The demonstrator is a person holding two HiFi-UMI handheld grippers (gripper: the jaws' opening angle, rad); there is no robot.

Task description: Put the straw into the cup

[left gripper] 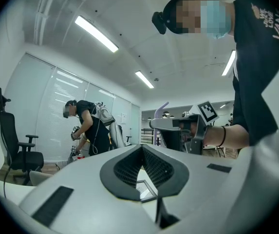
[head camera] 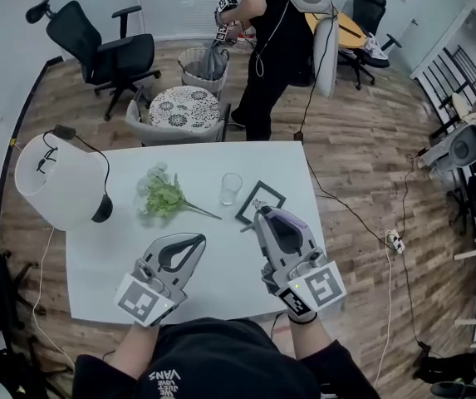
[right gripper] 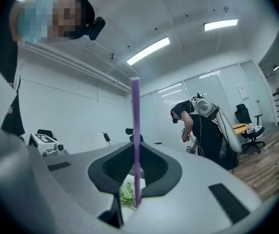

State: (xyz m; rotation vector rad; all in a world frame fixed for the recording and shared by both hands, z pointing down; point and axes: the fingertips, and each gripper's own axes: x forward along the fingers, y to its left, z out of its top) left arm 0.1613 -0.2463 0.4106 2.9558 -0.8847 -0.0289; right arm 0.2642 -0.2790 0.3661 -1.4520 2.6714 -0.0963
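The purple straw (right gripper: 135, 130) stands upright, clamped in the right gripper's (head camera: 258, 212) jaws, near the clear cup (head camera: 230, 189) on the white table (head camera: 113, 256), while the left gripper's (head camera: 194, 239) jaws seem closed together, empty.

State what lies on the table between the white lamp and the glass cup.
A green leafy sprig lies flat between lamp and cup, seen in the head view.
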